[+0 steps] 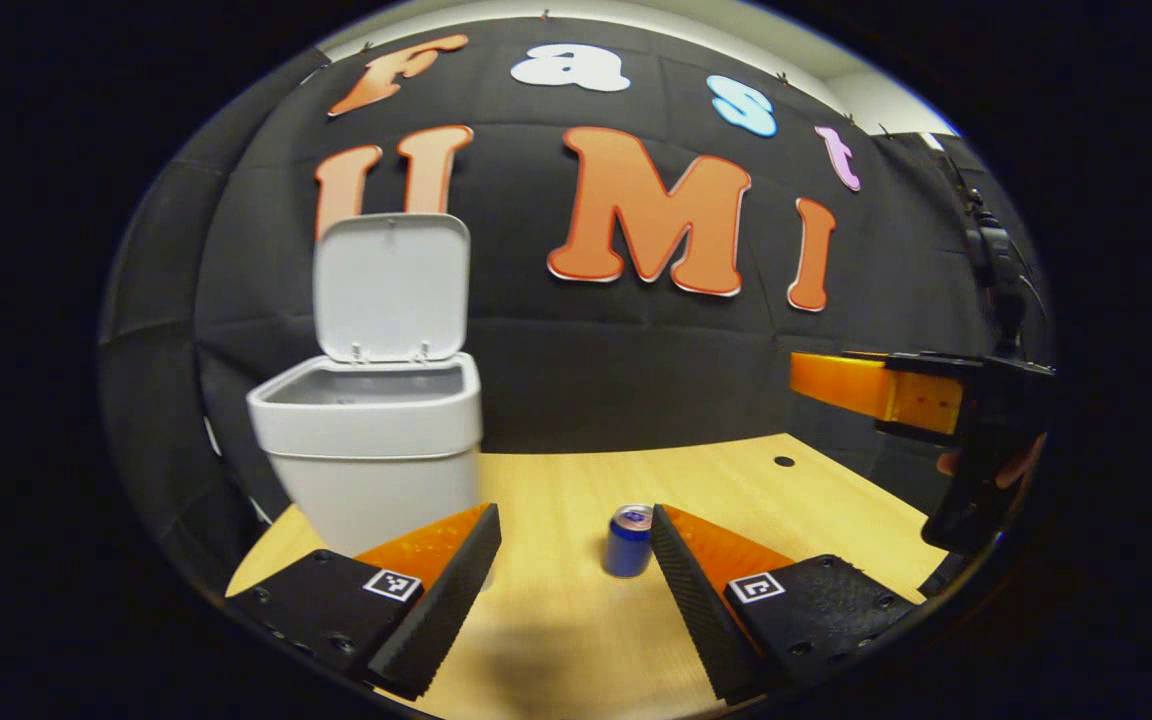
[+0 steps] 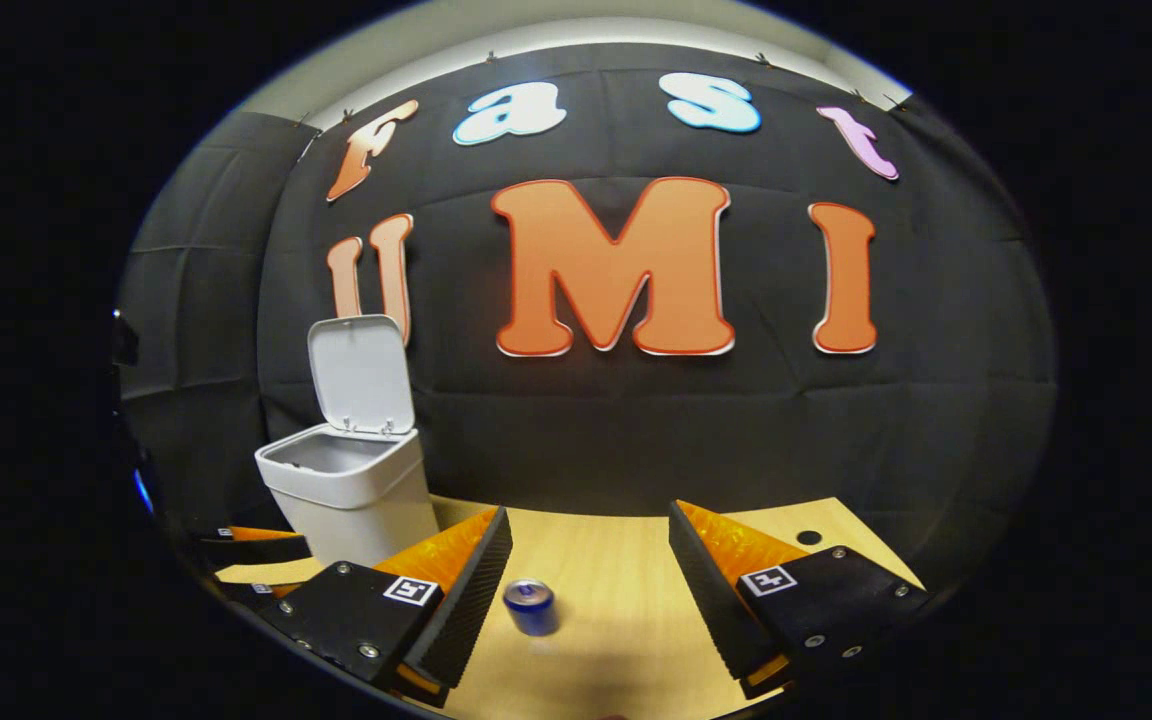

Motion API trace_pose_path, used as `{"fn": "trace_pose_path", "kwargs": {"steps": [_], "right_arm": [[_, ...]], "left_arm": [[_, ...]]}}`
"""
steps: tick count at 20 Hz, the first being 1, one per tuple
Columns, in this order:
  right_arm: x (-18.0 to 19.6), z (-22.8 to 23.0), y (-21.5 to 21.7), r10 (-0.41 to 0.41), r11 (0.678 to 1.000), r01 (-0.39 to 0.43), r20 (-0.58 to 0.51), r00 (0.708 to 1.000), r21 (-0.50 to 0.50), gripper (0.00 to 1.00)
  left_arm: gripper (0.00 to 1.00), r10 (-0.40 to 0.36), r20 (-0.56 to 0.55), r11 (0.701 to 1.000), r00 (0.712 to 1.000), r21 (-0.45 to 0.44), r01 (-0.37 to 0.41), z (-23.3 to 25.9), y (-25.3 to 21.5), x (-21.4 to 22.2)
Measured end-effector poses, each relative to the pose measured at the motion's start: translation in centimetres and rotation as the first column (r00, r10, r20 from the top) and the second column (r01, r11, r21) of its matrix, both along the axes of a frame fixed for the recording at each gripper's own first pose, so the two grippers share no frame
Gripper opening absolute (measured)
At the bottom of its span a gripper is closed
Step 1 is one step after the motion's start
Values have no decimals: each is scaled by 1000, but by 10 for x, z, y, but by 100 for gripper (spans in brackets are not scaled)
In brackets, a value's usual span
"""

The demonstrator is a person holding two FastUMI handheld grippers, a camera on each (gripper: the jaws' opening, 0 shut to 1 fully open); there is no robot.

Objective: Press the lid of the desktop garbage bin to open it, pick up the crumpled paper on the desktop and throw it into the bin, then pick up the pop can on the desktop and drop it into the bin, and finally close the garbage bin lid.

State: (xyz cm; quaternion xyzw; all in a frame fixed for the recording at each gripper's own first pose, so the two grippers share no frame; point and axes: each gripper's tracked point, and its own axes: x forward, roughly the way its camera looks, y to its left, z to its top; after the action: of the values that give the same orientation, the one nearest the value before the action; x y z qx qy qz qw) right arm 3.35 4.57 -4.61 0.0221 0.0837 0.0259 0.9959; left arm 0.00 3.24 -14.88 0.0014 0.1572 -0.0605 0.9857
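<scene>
The white desktop bin [image 1: 366, 440] stands at the table's back left with its lid [image 1: 391, 285] swung upright and the inside showing grey. A blue pop can [image 1: 628, 540] stands upright on the wood, just inside my left gripper's right finger. My left gripper [image 1: 574, 520] is open and holds nothing. In the right gripper view the bin [image 2: 351, 485] and its raised lid [image 2: 361, 375] sit to the left. The can [image 2: 531, 607] stands below and between the fingers of my open right gripper [image 2: 591, 520], nearer its left finger and touching neither.
The light wooden table [image 1: 576, 640] has a small round hole [image 1: 784, 461] near its back right corner. The right gripper's body [image 1: 896, 395], held by a hand, hangs high on the right of the left gripper view. The left gripper [image 2: 256, 545] lies low beside the bin.
</scene>
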Motion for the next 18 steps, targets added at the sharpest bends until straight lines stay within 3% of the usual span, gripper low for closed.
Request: {"fn": "trace_pose_path", "kwargs": {"steps": [3,6,13,18], "right_arm": [[-12,-7,-36,-69,997,70,-29,997,30,94],[-20,-11,-67,-130,985,135,-62,990,103,94],[-44,-18,-122,-270,960,276,-92,958,50,94],[-59,-24,-138,-322,944,328,-123,939,36,94]], "left_arm": [[97,-82,-133,996,988,18,85,-52,-30,28],[98,-109,-248,992,963,30,120,-100,-46,53],[98,-6,-369,1000,929,21,15,-172,-49,92],[95,3,-361,1000,933,20,5,-191,-56,117]]}}
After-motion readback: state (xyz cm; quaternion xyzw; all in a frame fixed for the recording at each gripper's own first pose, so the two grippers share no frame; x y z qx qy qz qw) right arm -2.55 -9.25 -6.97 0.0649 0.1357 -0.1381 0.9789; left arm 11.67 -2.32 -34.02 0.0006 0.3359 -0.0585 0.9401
